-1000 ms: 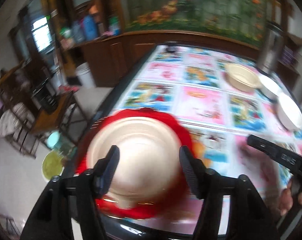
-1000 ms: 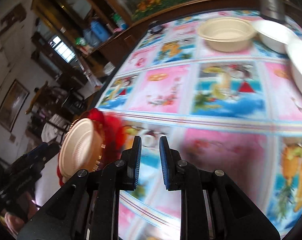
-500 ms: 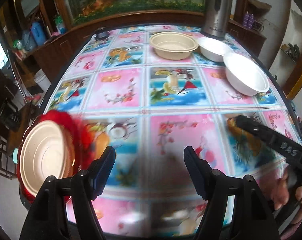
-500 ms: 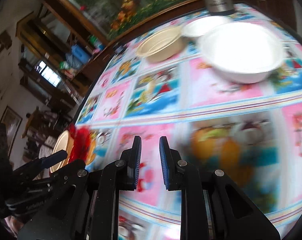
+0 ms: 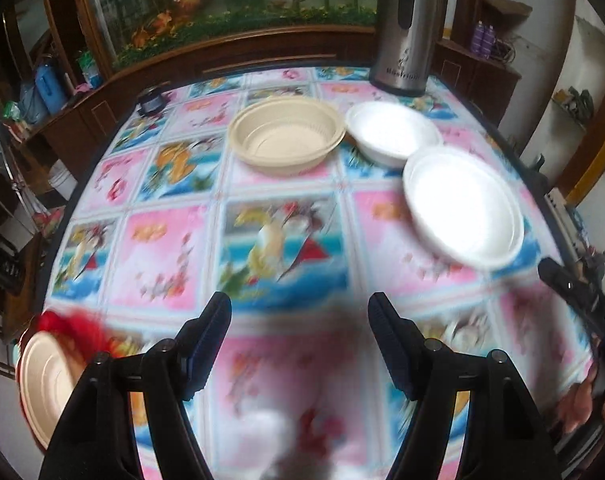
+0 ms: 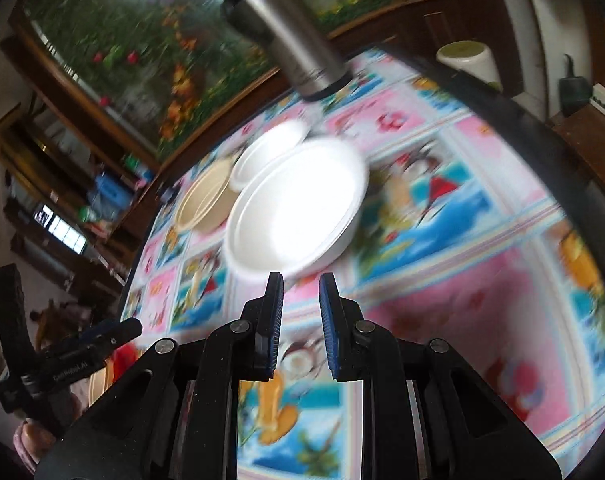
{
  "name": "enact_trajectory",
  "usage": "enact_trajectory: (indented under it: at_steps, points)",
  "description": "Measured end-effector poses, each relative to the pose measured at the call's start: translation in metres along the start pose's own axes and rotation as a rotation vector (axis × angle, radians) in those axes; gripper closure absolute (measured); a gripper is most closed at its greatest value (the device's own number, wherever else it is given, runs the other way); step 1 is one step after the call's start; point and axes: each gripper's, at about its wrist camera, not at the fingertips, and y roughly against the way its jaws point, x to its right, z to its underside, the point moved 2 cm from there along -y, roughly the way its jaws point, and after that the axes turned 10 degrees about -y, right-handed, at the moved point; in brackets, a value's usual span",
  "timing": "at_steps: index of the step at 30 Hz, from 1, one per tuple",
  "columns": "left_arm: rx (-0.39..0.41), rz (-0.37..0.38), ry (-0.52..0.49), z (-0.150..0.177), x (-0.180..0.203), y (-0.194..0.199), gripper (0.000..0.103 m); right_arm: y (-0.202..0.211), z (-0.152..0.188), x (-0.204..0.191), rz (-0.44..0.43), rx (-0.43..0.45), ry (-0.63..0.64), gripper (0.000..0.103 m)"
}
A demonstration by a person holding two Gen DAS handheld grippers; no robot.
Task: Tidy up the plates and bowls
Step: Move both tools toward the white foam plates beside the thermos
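A big white bowl sits at the table's right side, with a smaller white bowl behind it and a tan bowl to their left. A tan bowl on a red plate rests at the near left edge. My left gripper is open and empty over the table's front middle. My right gripper is empty, its jaws a narrow gap apart, just in front of the big white bowl. The small white bowl and tan bowl lie beyond.
A steel thermos stands at the table's far right corner; it also shows in the right wrist view. A small dark object lies at the far left corner. The colourful tablecloth covers the table. Wooden cabinets surround the table.
Both grippers have swung right, away from the tan bowl on the red plate. The right gripper has closed in on the big white bowl. The left gripper stays open.
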Motion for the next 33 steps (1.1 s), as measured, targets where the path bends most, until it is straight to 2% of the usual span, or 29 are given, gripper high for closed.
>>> enact_trajectory:
  at_steps: [3,6,11,18,20,23,27,31,33]
  points:
    - [-0.013,0.005,0.024,-0.027,0.003,-0.017,0.032,-0.002,-0.021,0.008,0.023,0.023,-0.027,0.077]
    - [-0.047,0.029,0.059,-0.05,0.004,-0.036,0.032,-0.01,-0.036,0.014,0.041,0.026,-0.046,0.077]
    - [-0.062,0.075,0.108,-0.077,0.009,-0.058,0.032,-0.02,-0.051,0.024,0.033,0.035,-0.097,0.077]
    - [-0.054,0.129,0.184,-0.086,0.011,-0.079,0.032,-0.035,-0.059,0.031,-0.056,0.063,-0.152,0.077]
    - [-0.04,0.12,0.18,-0.086,0.015,-0.082,0.032,-0.032,-0.059,0.027,-0.044,0.095,-0.115,0.077]
    - [-0.054,0.122,0.155,-0.085,0.02,-0.088,0.032,-0.033,-0.06,0.028,-0.042,0.093,-0.112,0.077]
    - [-0.053,0.183,0.131,-0.084,0.028,-0.091,0.032,-0.037,-0.061,0.029,-0.044,0.084,-0.116,0.077]
    - [-0.047,0.296,0.119,-0.084,0.036,-0.09,0.032,-0.039,-0.06,0.028,-0.031,0.076,-0.114,0.077]
    - [-0.053,0.328,0.111,-0.084,0.04,-0.093,0.032,-0.041,-0.059,0.029,-0.022,0.072,-0.115,0.077]
